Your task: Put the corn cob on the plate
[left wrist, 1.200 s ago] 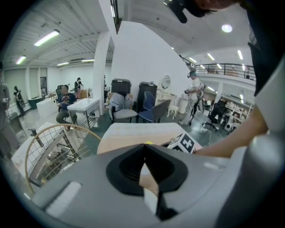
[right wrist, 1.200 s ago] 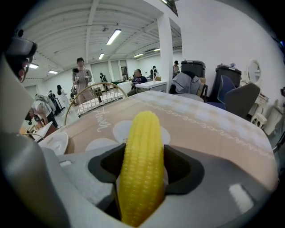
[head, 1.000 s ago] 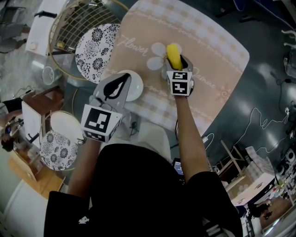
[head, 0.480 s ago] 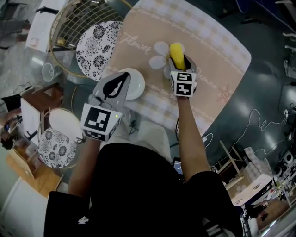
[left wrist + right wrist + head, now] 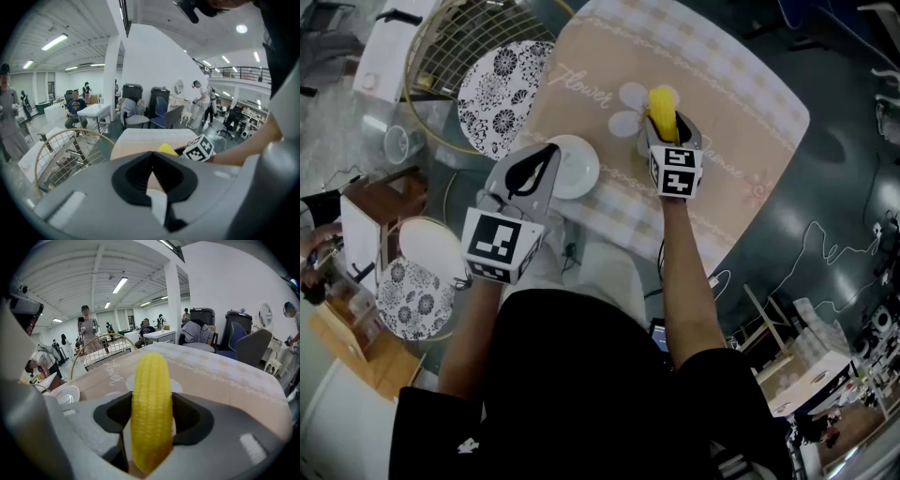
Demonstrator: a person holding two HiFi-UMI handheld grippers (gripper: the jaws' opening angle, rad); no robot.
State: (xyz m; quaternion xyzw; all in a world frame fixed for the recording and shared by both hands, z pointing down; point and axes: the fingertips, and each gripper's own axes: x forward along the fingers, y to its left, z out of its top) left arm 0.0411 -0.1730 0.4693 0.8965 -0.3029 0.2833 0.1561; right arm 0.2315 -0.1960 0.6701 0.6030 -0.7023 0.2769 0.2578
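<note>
Left to right: the left gripper (image 5: 541, 167), jaws closed on nothing, hung over the near-left rim of the white plate (image 5: 583, 169) (contact could not be judged). To the right, clear of the plate, the right gripper (image 5: 667, 127) clamped the corn cob (image 5: 661, 105) above the tablecloth (image 5: 722, 84). A sound placement would probably clear the left gripper aside, carry the cob left, and release only once it rested in the plate's hollow. The cob was bright yellow with even kernel rows and a rounded tip, gripped at mid-length.
</note>
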